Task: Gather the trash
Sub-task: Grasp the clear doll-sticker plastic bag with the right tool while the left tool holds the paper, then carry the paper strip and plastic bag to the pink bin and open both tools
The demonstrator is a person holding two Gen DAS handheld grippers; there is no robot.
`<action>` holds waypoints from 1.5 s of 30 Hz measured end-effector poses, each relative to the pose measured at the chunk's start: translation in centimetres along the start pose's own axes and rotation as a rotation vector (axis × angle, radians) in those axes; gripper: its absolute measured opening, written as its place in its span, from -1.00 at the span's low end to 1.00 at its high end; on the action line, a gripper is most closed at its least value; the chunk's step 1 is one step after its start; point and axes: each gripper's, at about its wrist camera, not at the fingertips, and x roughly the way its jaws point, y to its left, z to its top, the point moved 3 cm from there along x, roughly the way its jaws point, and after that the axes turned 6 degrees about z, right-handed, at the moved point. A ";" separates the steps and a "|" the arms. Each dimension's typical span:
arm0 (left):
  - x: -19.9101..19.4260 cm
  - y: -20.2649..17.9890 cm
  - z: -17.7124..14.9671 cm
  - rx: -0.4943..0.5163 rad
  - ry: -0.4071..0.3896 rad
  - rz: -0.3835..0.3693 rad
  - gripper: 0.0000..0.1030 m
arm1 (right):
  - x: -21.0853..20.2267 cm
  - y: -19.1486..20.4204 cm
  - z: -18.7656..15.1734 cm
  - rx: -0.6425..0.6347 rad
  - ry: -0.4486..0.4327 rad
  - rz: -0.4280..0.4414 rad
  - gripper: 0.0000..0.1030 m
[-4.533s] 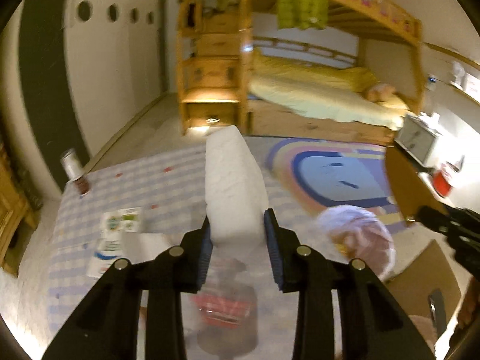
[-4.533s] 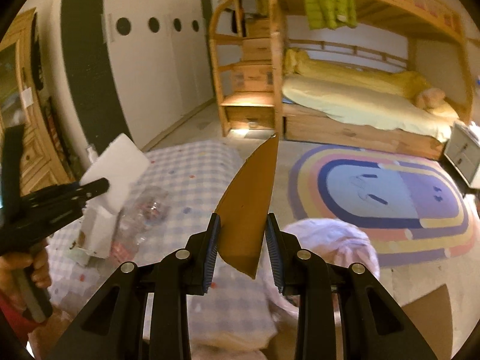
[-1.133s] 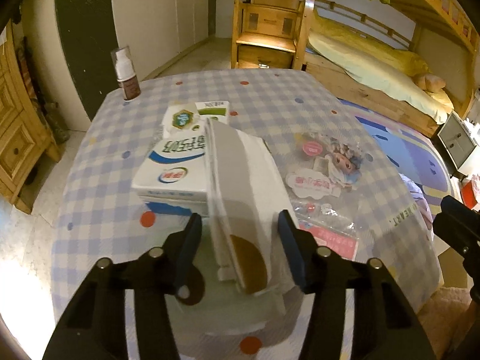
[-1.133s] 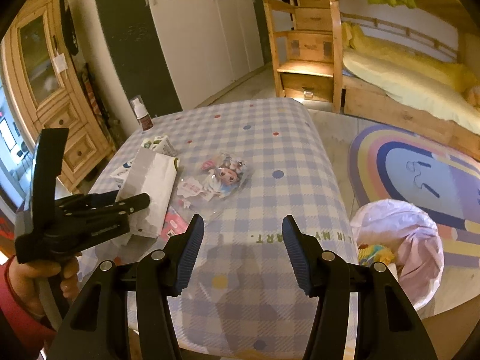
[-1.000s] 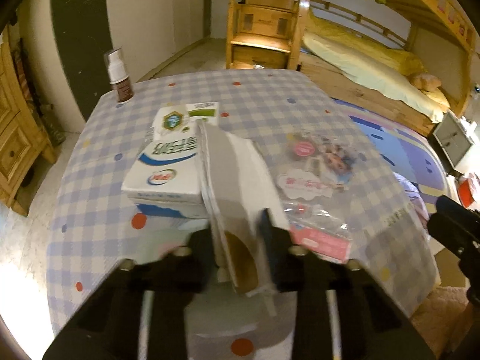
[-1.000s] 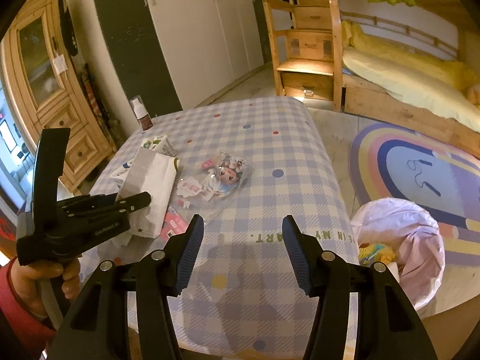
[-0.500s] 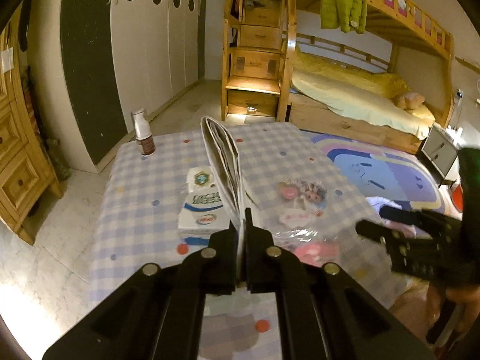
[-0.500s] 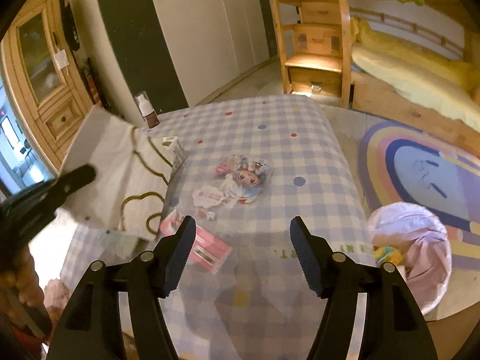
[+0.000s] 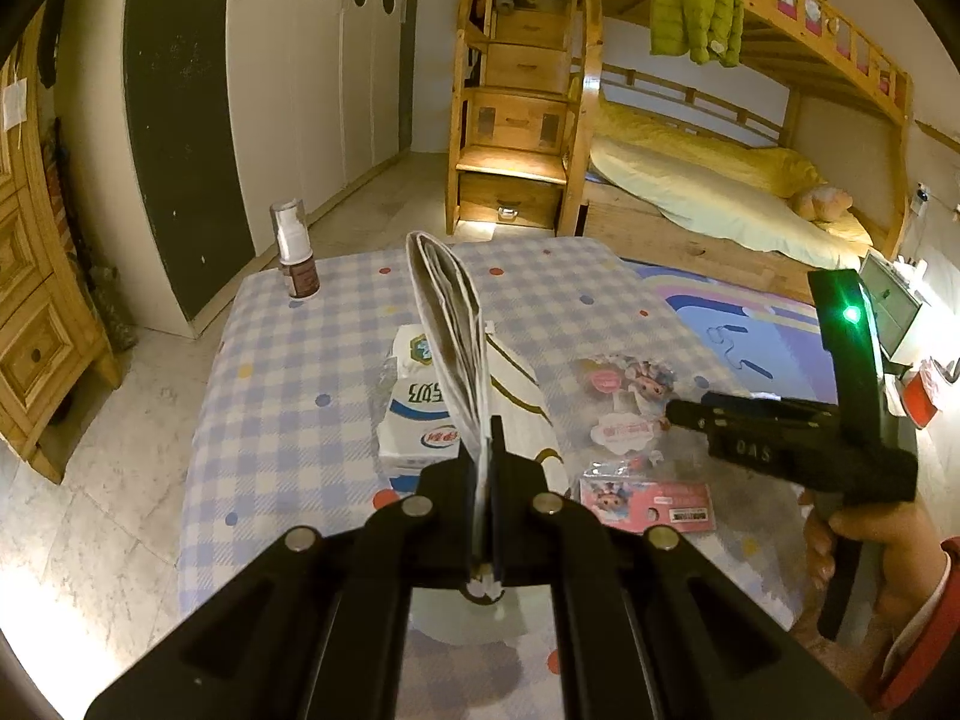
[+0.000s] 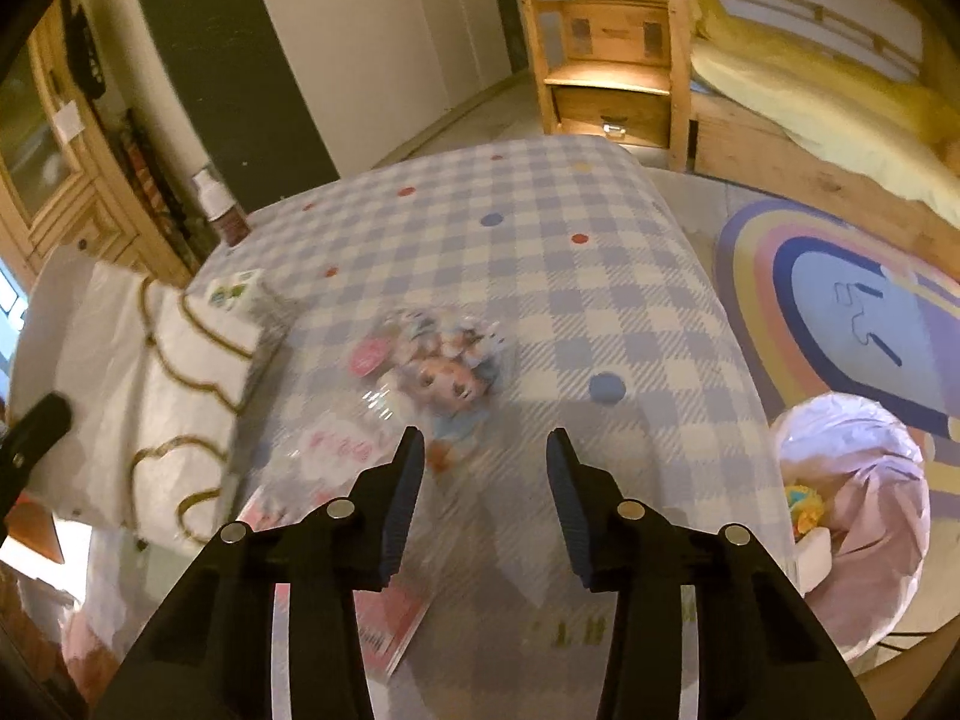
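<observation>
1. White paper bag (image 9: 447,324) with gold line-drawing stands edge-on in the middle of the left wrist view, its lower edge pinched flat in the left gripper (image 9: 483,450), whose jaws are pressed together on it.
2. In the right wrist view the same bag (image 10: 150,396) fills the left side of the frame, raised over the checked tablecloth (image 10: 510,240), with the dark tip of the left gripper at the far left edge.
3. Right gripper (image 10: 485,450) hangs above the table with its jaws closing and nothing between them; a clear packet with a cartoon doll (image 10: 438,372) lies on the cloth just above its left finger in the frame.
4. Seen from the left wrist, the right gripper (image 9: 678,411) reaches in from the right, its tip just beside that doll packet (image 9: 630,384); a pink card (image 9: 645,501) lies below it.
5. Behind the bag sits a blue-and-white carton (image 9: 420,420), and a small pump bottle (image 9: 294,252) stands at the upper left corner of the table.
6. Pink-lined bin (image 10: 852,504) stands on the floor at the lower right, off the table's edge.
</observation>
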 end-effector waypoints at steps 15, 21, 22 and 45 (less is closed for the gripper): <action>-1.1 -1.3 0.8 0.021 -0.013 0.025 -0.97 | -4.0 0.7 1.6 -0.040 -0.110 0.039 -0.96; -3.8 -4.6 2.2 0.067 -0.076 -0.024 -0.97 | -11.6 -0.2 1.5 -0.029 -0.241 0.011 -0.96; -4.2 -5.4 2.4 0.079 -0.084 -0.034 -0.97 | -12.6 -0.4 1.3 -0.026 -0.255 0.001 -0.96; -1.0 -28.6 1.5 0.423 -0.061 -0.352 -0.97 | -22.4 -17.1 -5.9 0.244 -0.317 -0.446 -0.96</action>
